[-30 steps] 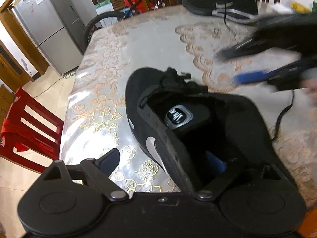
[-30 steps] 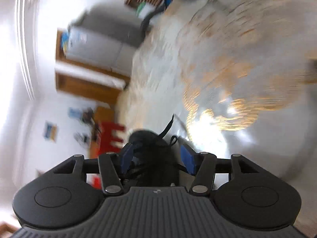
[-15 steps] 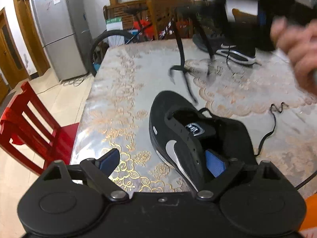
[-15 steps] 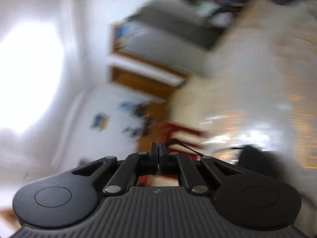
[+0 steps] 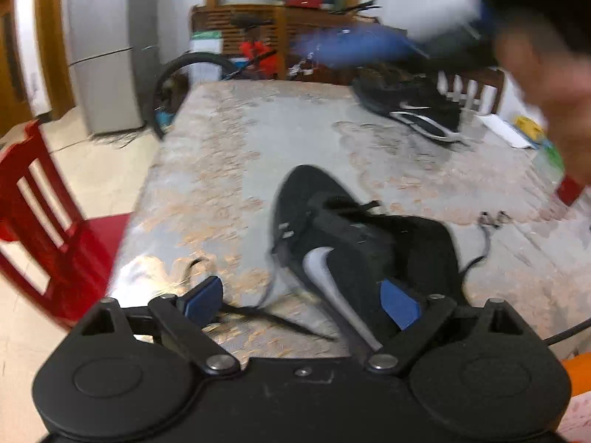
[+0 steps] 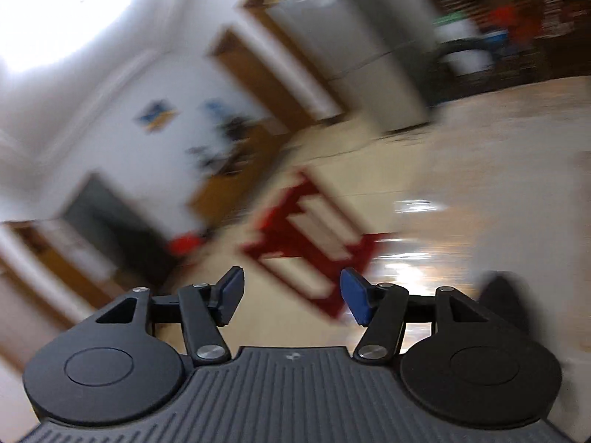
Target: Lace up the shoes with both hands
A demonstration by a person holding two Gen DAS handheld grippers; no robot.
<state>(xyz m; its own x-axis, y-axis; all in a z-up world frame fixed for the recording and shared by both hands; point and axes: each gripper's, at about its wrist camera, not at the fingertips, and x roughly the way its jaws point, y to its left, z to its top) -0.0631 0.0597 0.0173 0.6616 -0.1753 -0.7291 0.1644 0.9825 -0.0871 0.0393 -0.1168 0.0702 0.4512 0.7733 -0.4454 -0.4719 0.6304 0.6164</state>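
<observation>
Left wrist view: the left hand-held gripper [image 5: 303, 304] is spread wide around the black sneaker's [image 5: 354, 236] heel, lower centre, on the floral-clothed table [image 5: 229, 155]. Right wrist view: the right hand-held gripper [image 6: 291, 293] is apart, empty, all blurry.

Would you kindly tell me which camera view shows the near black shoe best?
The left wrist view: the near black shoe fills its centre on the table. The right wrist view is motion-blurred and aimed at the room; no shoe is identifiable there.
</observation>
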